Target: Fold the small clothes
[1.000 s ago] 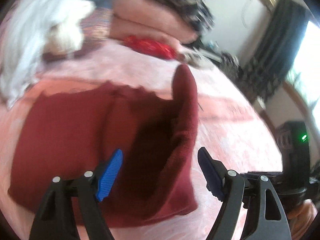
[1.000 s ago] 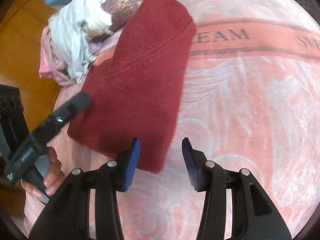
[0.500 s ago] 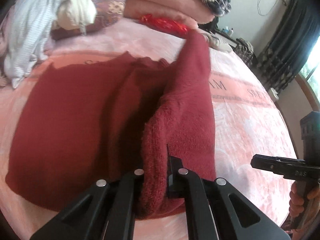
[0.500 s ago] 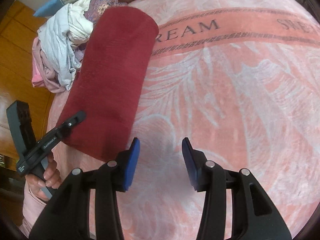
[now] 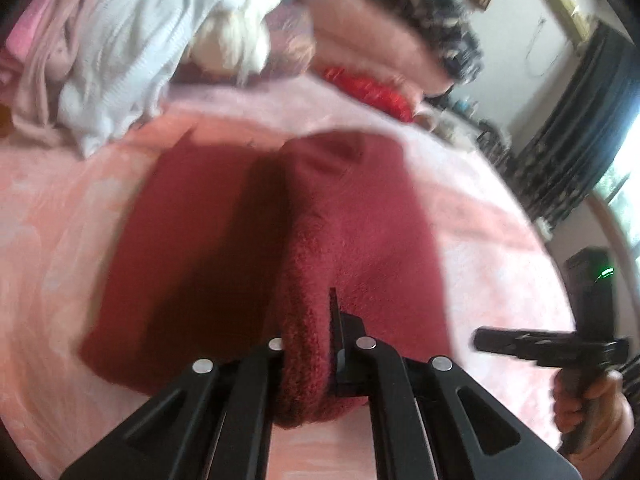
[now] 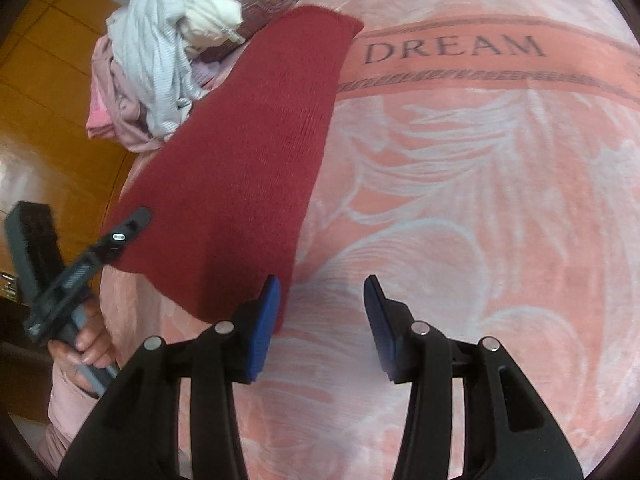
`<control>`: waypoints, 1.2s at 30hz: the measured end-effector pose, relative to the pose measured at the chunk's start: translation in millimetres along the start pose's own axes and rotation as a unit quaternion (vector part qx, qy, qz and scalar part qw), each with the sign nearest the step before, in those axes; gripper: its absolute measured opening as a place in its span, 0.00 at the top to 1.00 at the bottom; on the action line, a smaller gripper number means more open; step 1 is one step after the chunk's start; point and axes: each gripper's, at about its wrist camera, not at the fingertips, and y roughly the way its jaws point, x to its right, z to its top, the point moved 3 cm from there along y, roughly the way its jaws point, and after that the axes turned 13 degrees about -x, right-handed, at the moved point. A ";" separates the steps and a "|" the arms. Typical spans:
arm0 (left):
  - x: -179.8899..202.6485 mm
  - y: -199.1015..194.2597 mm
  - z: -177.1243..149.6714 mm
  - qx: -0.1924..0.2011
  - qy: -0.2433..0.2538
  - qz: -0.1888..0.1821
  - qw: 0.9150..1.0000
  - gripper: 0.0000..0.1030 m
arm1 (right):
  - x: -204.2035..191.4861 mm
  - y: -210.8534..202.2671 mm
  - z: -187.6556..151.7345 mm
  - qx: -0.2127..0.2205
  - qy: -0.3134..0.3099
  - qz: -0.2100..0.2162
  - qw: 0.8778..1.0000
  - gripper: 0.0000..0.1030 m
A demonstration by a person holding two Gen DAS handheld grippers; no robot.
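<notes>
A dark red knitted garment point(image 5: 360, 216) lies on a pink blanket point(image 6: 480, 200), toward the blanket's left edge, with one part folded over the rest. The left gripper point(image 5: 308, 356) has its jaws pressed together on a raised ridge of the garment's near edge; this grip shows only in the left wrist view, which is blurred. The right wrist view shows the garment point(image 6: 256, 152) as a long folded strip running from the near left toward the far side of the blanket, its far end touching the band printed "DREAM" point(image 6: 454, 50). The right gripper point(image 6: 320, 320) hovers above the blanket with its jaws spread and nothing between them; its left blue pad point(image 6: 264, 324) sits just beside the garment's near corner. A pile of white and pink clothes point(image 6: 156, 56) lies at the far left corner, beside the garment. The left wrist view alone shows stacked bedding point(image 5: 380, 52) and dark curtains point(image 5: 580, 128) beyond.
</notes>
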 end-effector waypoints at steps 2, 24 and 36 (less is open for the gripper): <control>-14.3 21.3 -3.6 -0.030 -0.015 -0.004 0.999 0.95 | -7.2 12.4 -0.1 -0.012 -0.004 -0.004 1.000 0.57; 2.0 30.8 -12.5 -0.085 -0.028 -0.065 0.994 0.50 | -20.3 31.6 -3.5 -0.026 -0.015 -0.039 0.999 0.59; -26.4 -33.6 11.4 0.023 -0.038 -0.086 0.995 0.96 | -25.3 25.9 -6.2 -0.021 -0.014 0.012 1.000 0.55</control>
